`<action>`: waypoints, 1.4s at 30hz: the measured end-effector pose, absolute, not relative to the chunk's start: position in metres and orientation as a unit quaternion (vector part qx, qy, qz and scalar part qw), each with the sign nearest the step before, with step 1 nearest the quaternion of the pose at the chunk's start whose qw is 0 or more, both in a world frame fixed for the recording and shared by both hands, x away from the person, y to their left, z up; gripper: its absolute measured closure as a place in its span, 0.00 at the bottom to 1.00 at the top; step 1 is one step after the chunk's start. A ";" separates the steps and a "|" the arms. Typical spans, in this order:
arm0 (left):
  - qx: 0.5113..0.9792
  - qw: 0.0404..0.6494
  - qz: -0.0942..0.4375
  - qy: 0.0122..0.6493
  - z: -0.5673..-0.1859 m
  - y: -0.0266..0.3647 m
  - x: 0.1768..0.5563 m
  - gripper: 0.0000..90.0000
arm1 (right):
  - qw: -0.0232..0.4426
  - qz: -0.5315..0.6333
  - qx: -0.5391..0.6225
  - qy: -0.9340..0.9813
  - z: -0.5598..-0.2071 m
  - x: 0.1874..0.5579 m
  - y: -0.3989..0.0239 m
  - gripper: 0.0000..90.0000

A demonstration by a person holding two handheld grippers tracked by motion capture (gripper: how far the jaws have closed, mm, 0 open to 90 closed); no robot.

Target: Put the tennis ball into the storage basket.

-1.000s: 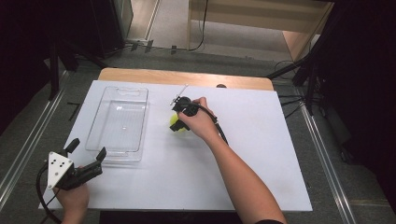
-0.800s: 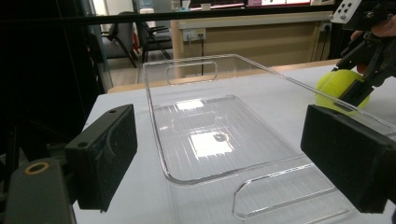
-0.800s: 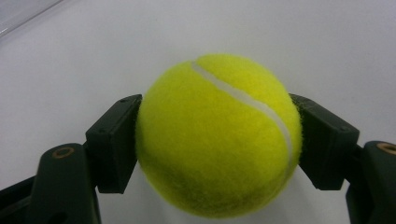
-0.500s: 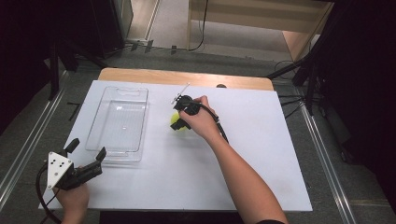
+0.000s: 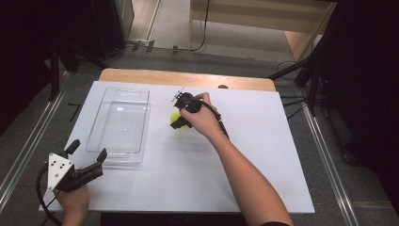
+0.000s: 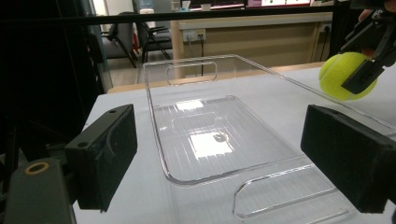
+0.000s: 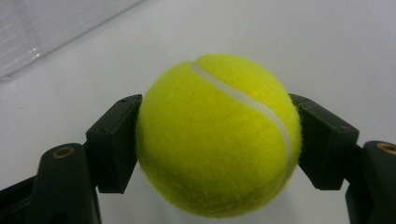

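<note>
Left gripper (image 5: 87,156): near left corner of the table (image 5: 263,188), jaws apart, empty, aimed at the tray. Clear tray (image 5: 120,123): along the left edge, long axis near to far. Right gripper (image 5: 180,122): mid-table, clamped on the tennis ball (image 7: 218,135), just right of the tray.

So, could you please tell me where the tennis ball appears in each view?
High view: tennis ball at centre, right of the clear tray.
Left gripper view: upper right, beyond the tray's wall.
Right gripper view: centre, clamped in the right tool.
Shared landmark: the tray.
</note>
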State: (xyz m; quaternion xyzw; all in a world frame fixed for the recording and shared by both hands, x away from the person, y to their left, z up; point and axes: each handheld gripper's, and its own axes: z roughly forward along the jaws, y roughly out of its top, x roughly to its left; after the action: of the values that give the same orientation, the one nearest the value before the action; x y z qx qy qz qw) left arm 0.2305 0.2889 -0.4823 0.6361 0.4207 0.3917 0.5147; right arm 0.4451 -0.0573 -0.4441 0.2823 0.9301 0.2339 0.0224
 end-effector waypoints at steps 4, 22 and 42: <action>0.636 0.515 0.392 0.420 -0.482 0.289 0.230 0.13 | 0.022 0.233 0.275 0.932 -0.437 0.444 -0.052 0.26; 0.637 0.515 0.391 0.420 -0.482 0.289 0.230 0.13 | 0.029 0.247 0.244 0.938 -0.405 0.438 -0.035 0.26; 0.637 0.514 0.391 0.420 -0.482 0.289 0.230 0.13 | 0.030 0.261 0.224 0.939 -0.387 0.435 -0.024 0.26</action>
State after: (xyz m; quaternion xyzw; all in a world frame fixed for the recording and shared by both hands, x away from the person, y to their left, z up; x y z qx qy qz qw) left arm 0.2301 0.2886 -0.4819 0.6373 0.4203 0.3907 0.5143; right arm 0.4346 -0.0242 -0.3868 0.2244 0.9385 0.2606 0.0296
